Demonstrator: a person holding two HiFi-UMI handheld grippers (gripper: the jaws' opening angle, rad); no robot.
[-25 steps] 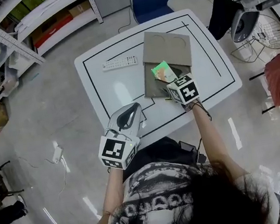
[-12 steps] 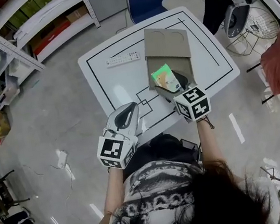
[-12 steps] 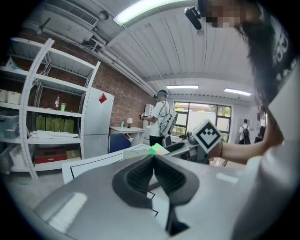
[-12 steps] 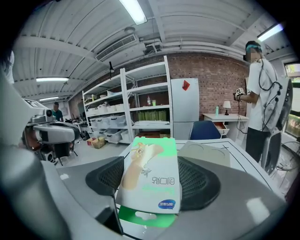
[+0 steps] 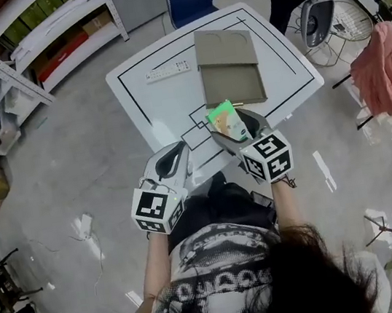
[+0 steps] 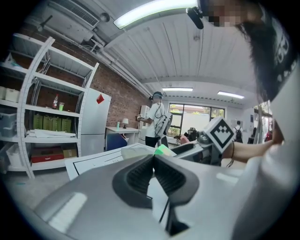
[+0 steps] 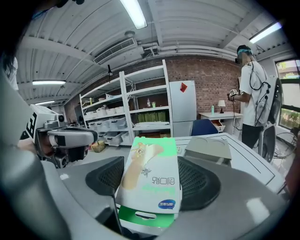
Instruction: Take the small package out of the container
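The small package [image 5: 223,120] is gripped in the right claw [image 7: 152,168], clear of the container [image 5: 229,66] and near it; removal appears done. The left claw [image 6: 153,158] is closed, empty.

**A lab-workshop in an industrial room**

Open metal shelving [image 5: 36,30] stacked with boxes and bins stands against a bare brick wall [image 7: 206,79]. Strip lights [image 7: 136,14] run along the ribbed ceiling. The floor [image 5: 86,162] is polished grey. A white worktop [image 5: 142,98] bears black marked outlines, and a floor fan [image 5: 318,18] stands near it.
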